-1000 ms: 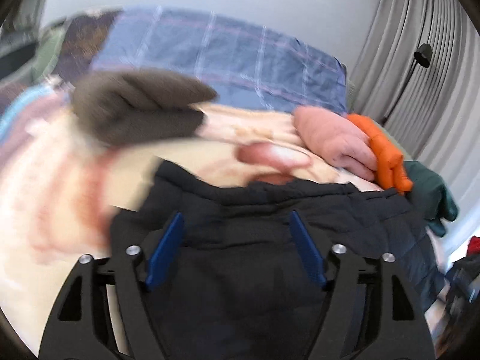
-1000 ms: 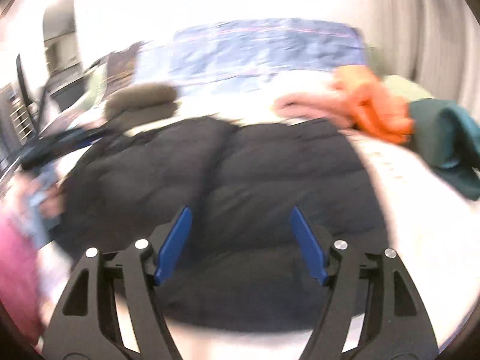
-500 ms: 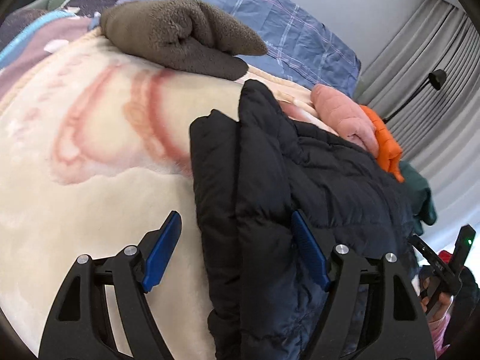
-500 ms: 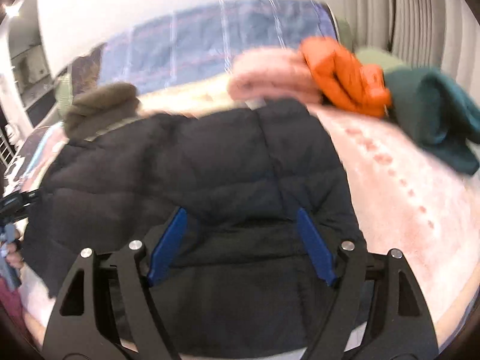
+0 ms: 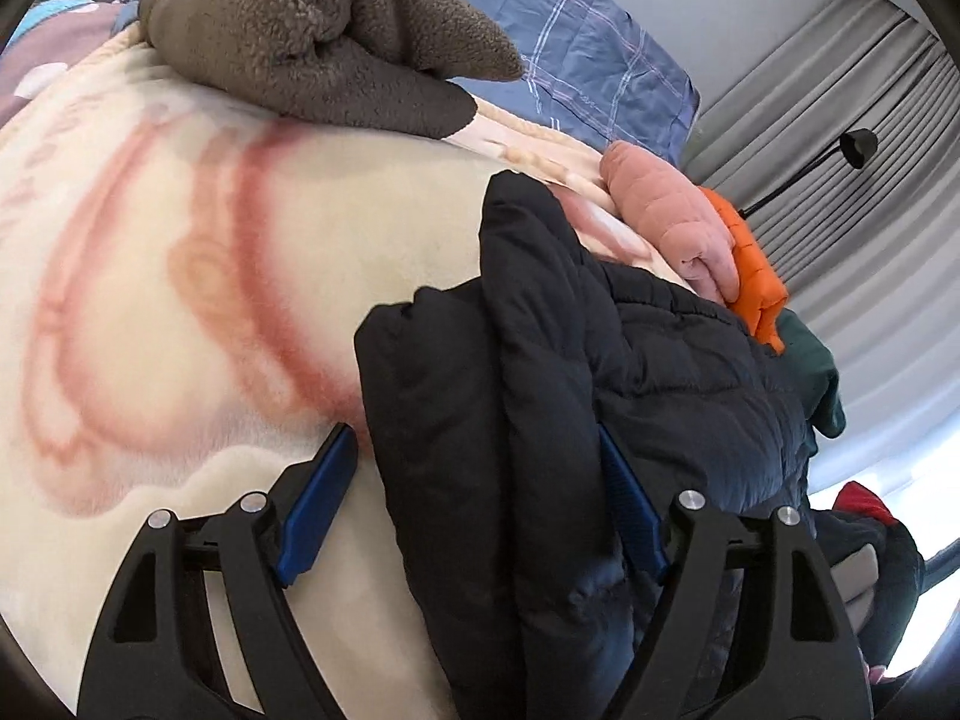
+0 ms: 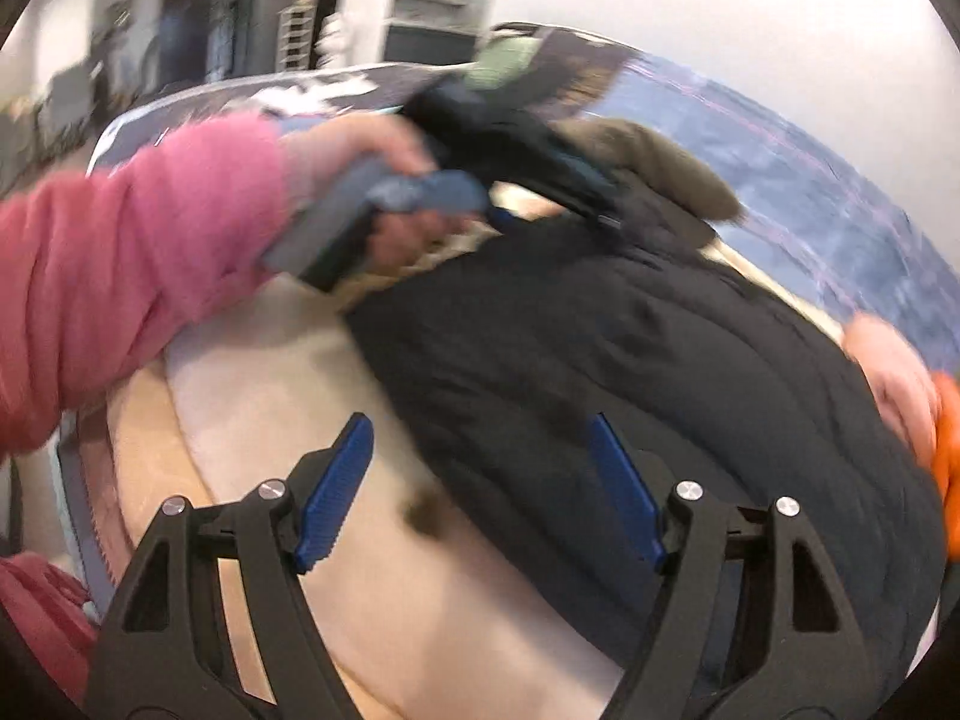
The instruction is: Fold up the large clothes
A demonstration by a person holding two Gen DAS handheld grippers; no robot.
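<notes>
A black puffer jacket (image 5: 570, 372) lies bunched on a cream blanket with a pink pattern (image 5: 150, 300). My left gripper (image 5: 474, 492) is open, its blue pads on either side of the jacket's folded left edge. In the blurred right wrist view, the jacket (image 6: 630, 360) spreads to the right. My right gripper (image 6: 480, 474) is open and empty above the blanket (image 6: 420, 600), at the jacket's near edge. The left gripper (image 6: 516, 162) shows there, held by a hand in a pink sleeve (image 6: 120, 252), at the jacket's far corner.
A folded brown fleece (image 5: 324, 42) lies at the back. Folded pink (image 5: 672, 222), orange (image 5: 750, 264) and dark green (image 5: 810, 360) garments sit at the right. A blue plaid cover (image 5: 570, 42) lies behind. Grey curtains (image 5: 840, 150) hang at the right.
My left gripper has moved closer to the jacket's left edge. My right gripper has swung left, toward the jacket's near-left side and the left hand.
</notes>
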